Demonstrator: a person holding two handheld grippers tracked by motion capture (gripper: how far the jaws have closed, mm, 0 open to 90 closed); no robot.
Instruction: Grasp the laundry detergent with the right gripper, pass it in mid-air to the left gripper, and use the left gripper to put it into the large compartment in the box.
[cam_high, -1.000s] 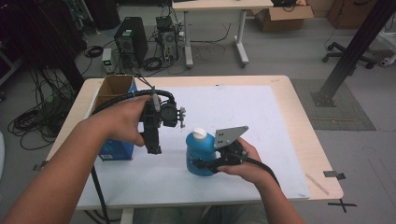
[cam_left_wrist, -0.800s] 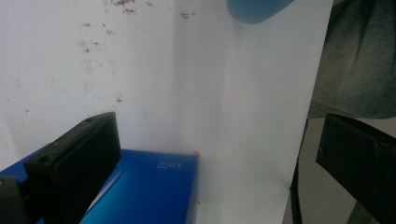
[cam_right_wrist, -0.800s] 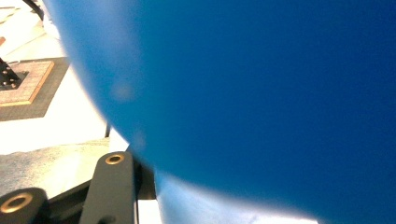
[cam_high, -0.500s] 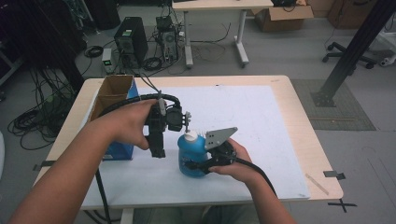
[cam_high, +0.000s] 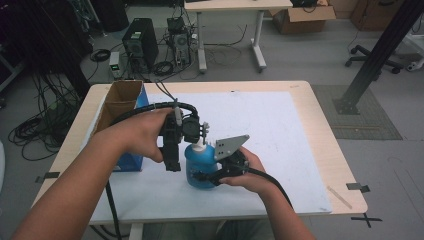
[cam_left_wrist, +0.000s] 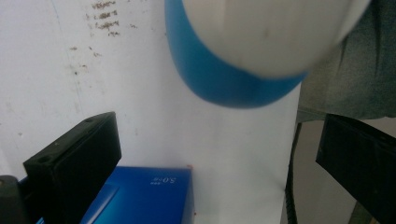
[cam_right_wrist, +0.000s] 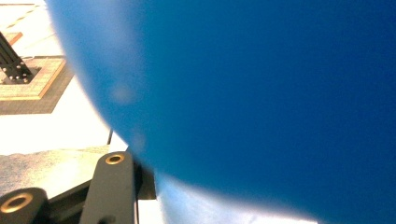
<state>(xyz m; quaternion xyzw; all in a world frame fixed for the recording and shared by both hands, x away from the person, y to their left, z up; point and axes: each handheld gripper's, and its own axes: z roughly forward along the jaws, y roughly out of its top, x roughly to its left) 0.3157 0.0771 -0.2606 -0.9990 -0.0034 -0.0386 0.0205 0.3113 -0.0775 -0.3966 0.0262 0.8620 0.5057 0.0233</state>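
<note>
bottle (cam_high: 200, 167) | right claw (cam_high: 210, 175) grips it | left claw (cam_high: 172, 162) wide (cap blurred)

We note a wooden table (cam_high: 320, 125) covered over most of its top by a white sheet (cam_high: 270, 125), which shows dark scuff marks (cam_left_wrist: 105, 18) in the left gripper view. At its left edge stands an open cardboard box (cam_high: 120, 100) with blue sides. On the floor beyond we record a computer tower (cam_high: 139, 45), tangled cables (cam_high: 35, 130), a second table (cam_high: 230, 20), a brown carton (cam_high: 305, 12) and a black metal post (cam_high: 380, 55). Tape strips (cam_high: 359, 187) mark the floor.
</note>
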